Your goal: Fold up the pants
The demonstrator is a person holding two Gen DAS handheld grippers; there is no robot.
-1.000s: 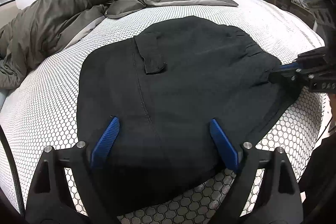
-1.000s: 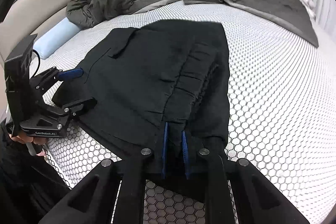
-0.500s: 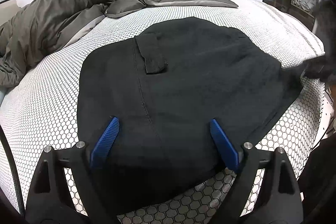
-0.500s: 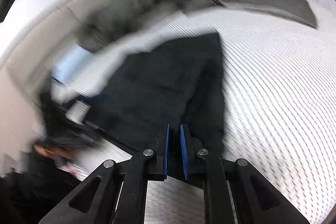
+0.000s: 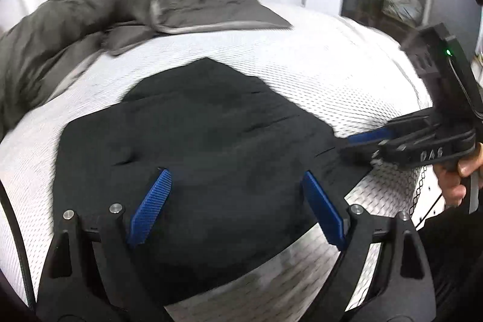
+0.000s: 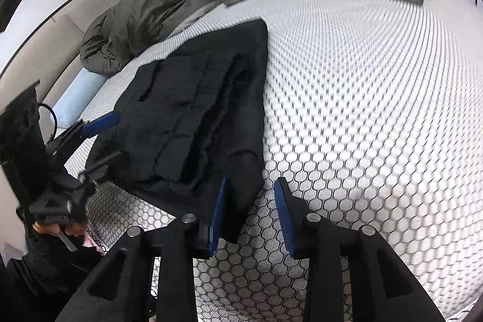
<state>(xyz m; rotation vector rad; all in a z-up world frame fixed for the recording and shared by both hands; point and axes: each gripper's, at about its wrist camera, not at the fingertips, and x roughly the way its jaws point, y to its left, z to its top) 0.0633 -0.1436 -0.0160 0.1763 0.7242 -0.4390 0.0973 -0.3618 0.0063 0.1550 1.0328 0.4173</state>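
Right gripper (image 6: 249,213) jaws, shut before, opening beside pants (image 6: 199,116) corner.

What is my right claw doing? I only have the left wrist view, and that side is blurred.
Observer: In the right wrist view, the right claw has its jaws opening. A corner of the black pants lies between the pads, and one pad stands clear of the cloth.
Operator: How do the pants look from there?
Observer: A deep dark crease runs lengthwise through them, with bunched layers beside it.
Operator: Anything past the far edge of the bed?
Observer: A light blue pillow lies at the edge of the mattress, against the beige headboard.
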